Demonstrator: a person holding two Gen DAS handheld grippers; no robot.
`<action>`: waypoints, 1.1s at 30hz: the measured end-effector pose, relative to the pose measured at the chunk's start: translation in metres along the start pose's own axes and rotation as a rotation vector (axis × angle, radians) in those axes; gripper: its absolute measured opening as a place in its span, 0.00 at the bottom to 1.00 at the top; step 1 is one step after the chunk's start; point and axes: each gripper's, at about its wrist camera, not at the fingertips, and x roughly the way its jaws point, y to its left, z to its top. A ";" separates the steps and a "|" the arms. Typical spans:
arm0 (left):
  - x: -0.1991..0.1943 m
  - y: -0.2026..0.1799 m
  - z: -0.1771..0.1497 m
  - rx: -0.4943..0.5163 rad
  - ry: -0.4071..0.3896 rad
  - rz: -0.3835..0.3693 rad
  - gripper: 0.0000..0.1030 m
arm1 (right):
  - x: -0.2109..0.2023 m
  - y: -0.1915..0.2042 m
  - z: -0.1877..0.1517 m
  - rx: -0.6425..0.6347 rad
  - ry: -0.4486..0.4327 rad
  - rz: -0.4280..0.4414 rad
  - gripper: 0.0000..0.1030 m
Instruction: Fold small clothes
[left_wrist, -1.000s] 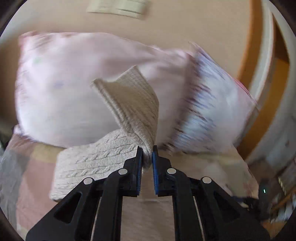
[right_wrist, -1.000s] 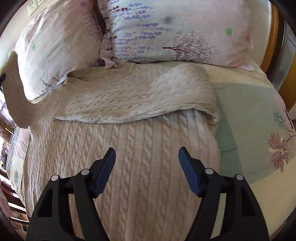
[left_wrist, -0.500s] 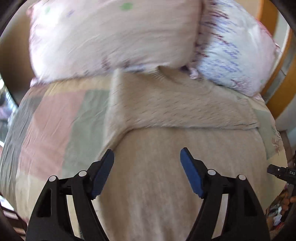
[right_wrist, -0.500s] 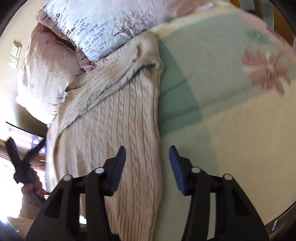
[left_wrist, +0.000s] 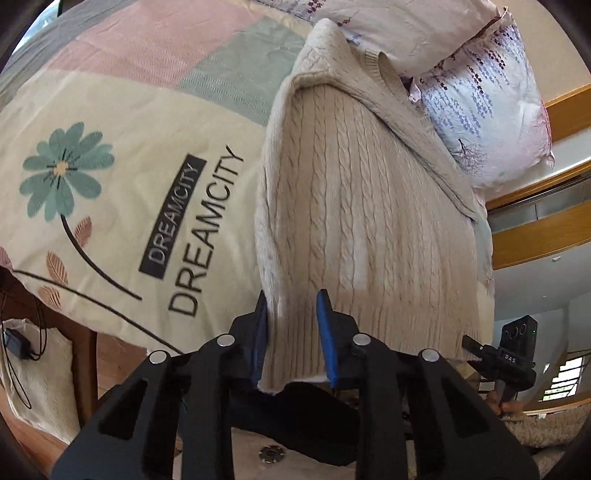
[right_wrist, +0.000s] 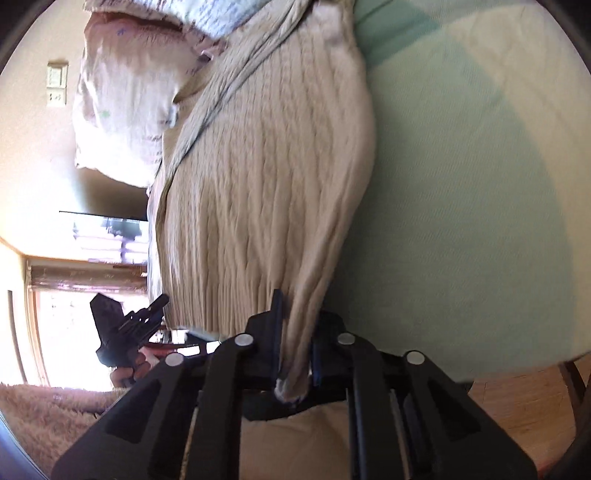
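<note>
A beige cable-knit sweater (left_wrist: 362, 206) lies lengthwise on the bed, its sleeves folded across the chest near the pillows. My left gripper (left_wrist: 293, 314) has its blue pads on either side of the ribbed hem's left corner at the bed's foot, jaws narrowly apart around the fabric. In the right wrist view the sweater (right_wrist: 258, 177) hangs toward my right gripper (right_wrist: 295, 321), whose jaws are closed on the hem's right corner. Each gripper shows in the other's view, the right gripper (left_wrist: 506, 354) and the left gripper (right_wrist: 125, 325).
The bed cover (left_wrist: 122, 184) has a flower print and "DREAMCITY" lettering. Two pillows (left_wrist: 487, 99) lie at the head, by a wooden headboard (left_wrist: 554, 236). The bed's foot edge and wooden floor (right_wrist: 517, 398) lie just below my grippers.
The left gripper let go of the sleeve, which now lies folded across the chest. Both grippers then dropped to the bed's foot and closed in on the hem corners.
</note>
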 end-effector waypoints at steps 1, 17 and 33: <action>0.000 0.000 -0.003 -0.010 0.012 -0.012 0.18 | -0.001 0.000 -0.001 0.004 -0.010 0.008 0.09; 0.001 -0.098 0.241 0.167 -0.353 0.002 0.35 | -0.046 0.076 0.228 -0.040 -0.578 0.078 0.17; 0.083 -0.030 0.281 -0.051 -0.100 -0.018 0.41 | -0.034 0.041 0.194 0.005 -0.435 -0.105 0.58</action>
